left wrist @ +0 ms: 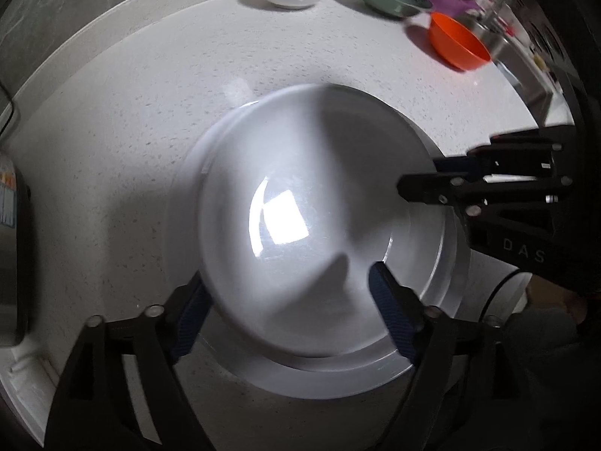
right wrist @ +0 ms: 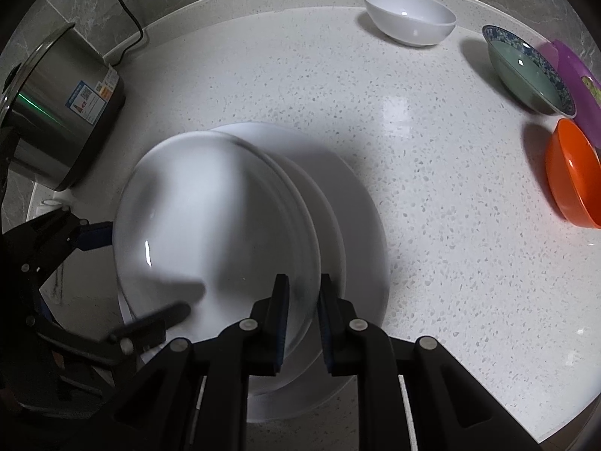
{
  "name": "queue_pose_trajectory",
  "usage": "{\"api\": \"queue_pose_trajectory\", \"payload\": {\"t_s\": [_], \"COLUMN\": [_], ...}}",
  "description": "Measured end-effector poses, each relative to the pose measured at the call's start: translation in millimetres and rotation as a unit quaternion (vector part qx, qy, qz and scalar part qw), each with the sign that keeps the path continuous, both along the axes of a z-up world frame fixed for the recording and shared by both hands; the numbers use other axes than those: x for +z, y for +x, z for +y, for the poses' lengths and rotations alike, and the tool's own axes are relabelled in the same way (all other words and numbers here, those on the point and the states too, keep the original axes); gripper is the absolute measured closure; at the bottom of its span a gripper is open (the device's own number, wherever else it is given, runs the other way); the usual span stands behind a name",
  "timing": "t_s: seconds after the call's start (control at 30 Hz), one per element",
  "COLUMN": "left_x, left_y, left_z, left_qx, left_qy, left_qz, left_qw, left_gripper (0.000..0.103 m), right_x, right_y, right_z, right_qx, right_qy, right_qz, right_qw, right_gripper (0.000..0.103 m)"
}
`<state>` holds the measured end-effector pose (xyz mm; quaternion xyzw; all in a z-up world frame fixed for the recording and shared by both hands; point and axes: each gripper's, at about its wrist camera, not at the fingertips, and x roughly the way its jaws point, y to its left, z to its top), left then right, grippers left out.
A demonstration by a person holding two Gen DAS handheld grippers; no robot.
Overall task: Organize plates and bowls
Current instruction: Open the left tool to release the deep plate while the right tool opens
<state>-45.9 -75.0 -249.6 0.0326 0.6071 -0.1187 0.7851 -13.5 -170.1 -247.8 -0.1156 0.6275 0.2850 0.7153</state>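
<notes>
Speckled white stone makes up the countertop (right wrist: 432, 225), lit from above and backed by grey marbled wall tiles. Nearest in the right wrist view, the right gripper (right wrist: 303, 323) has its fingers pinched on the near rim of a white plate (right wrist: 210, 225), which sits tilted on top of a larger white plate (right wrist: 360, 233) lying flat on the counter. At the left of that stack the left gripper (left wrist: 289, 312) stands with its fingers wide apart, one on either side of the upper plate's rim and pressing on nothing. The plates look like glazed ceramic: stiff, fairly heavy, smooth and slippery, and likely to chip if dropped or knocked together, so the rim is the only sensible place to grip, with the pads well over the lip. Further left stands a steel cooker (right wrist: 56, 112) with its cord. Far across the counter sits a white bowl (right wrist: 411, 17), and toward the far right a green bowl with a blue patterned rim (right wrist: 526, 71), a purple dish (right wrist: 574, 79) behind it, and an orange bowl (right wrist: 574, 176), probably light plastic.
</notes>
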Motion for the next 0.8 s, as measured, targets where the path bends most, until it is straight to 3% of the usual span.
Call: {"api": "queue_pose_trajectory", "payload": {"t_s": [0.27,0.33,0.67,0.7,0.8], "left_x": [-1.6,-2.3,8.0,11.9,29.5], "left_y": [0.1,-0.1,4.9,5.0,9.1], "left_z": [-8.6,-8.8,6.9,7.9,16.1], "left_qx": [-0.022,-0.028,-0.019,-0.019,-0.006], "left_qy": [0.018,0.020,0.008,0.003,-0.040], "left_qz": [-0.003,-0.004,-0.025,-0.029,-0.048], "left_qw": [0.9996,0.9994,0.9995,0.9994,0.9980], "left_gripper": [0.011,0.005,0.004,0.004,0.004], "right_x": [0.5,0.5,6.7,9.5,30.1], "right_y": [-1.4,-1.8,-4.2,-3.5,-0.4], "right_z": [-0.8,-2.2,-13.7,-16.7,-32.4], "right_qx": [-0.015,-0.020,-0.048,-0.052,-0.080], "right_qy": [-0.007,-0.007,0.004,0.007,0.048], "right_qz": [0.007,0.008,0.001,-0.003,-0.022], "right_qw": [1.000,1.000,0.999,0.999,0.995], "right_gripper": [0.087,0.087,0.085,0.084,0.065]}}
